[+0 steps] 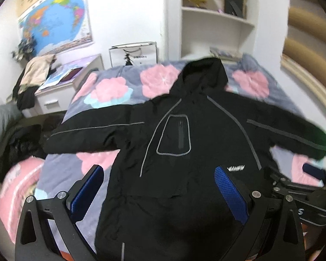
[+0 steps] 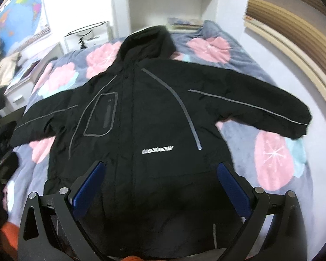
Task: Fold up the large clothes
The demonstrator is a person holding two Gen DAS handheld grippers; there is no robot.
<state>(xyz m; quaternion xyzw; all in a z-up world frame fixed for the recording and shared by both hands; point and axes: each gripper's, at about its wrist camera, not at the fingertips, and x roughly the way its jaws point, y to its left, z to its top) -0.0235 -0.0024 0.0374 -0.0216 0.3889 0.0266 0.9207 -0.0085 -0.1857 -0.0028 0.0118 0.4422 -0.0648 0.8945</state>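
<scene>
A large black hooded jacket (image 1: 184, 130) (image 2: 145, 117) with grey piping lies spread face up on the flowered bedspread, both sleeves stretched out sideways and the hood pointing to the far end. My left gripper (image 1: 158, 169) hovers open above the jacket's lower front, nothing between its blue pads (image 1: 230, 191). My right gripper (image 2: 160, 167) is also open, above the hem area just below the white chest logo (image 2: 157, 150). The other gripper's black body (image 1: 302, 193) shows at the right edge of the left wrist view.
The bed (image 2: 271, 152) has a grey cover with pink flowers. A white nightstand (image 1: 54, 95) piled with clothes stands left, with dark clothing heaped on the floor (image 1: 21, 143). White shelves (image 1: 217, 21) rise behind the bed; a curved wooden headboard (image 2: 293, 43) runs along the right.
</scene>
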